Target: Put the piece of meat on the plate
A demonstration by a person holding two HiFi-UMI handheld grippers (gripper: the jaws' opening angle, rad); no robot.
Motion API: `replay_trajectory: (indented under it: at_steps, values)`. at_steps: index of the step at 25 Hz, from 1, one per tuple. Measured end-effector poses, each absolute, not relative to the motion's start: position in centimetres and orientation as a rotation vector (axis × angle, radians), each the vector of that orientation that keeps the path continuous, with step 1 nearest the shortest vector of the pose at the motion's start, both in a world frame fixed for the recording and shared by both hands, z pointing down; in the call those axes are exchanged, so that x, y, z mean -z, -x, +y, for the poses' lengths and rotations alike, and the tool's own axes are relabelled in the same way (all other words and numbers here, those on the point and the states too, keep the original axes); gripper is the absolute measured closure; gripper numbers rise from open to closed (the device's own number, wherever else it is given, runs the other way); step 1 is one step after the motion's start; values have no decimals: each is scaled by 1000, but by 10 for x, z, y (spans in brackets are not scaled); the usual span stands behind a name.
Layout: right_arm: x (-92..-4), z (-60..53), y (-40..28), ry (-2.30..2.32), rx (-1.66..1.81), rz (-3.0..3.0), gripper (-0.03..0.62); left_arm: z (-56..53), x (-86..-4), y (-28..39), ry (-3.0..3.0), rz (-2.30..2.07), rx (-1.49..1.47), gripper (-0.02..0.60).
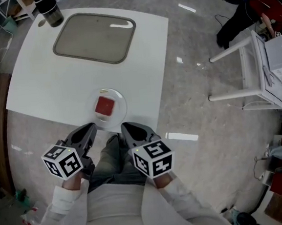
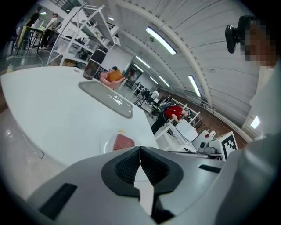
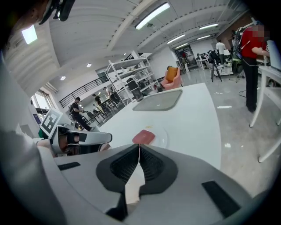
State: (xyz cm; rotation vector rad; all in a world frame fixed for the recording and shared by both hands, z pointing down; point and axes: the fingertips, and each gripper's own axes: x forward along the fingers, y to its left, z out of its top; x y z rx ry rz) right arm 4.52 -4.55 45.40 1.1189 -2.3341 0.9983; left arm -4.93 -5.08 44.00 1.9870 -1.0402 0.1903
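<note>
Red meat (image 1: 104, 106) on clear plate (image 1: 121, 102)

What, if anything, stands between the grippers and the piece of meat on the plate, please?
Nothing visible does. The piece of meat already lies on the plate at the near edge of the table; the left gripper and right gripper, both shut and empty, hover just short of the plate.
</note>
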Motion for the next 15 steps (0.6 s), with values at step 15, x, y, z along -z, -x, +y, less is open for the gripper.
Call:
replay_trajectory:
  at_steps: [15]
  values:
    - [-488, -54, -34, -1139, -1169, -2275, 577, -63, -485, 75, -1896, -1067, -240, 568]
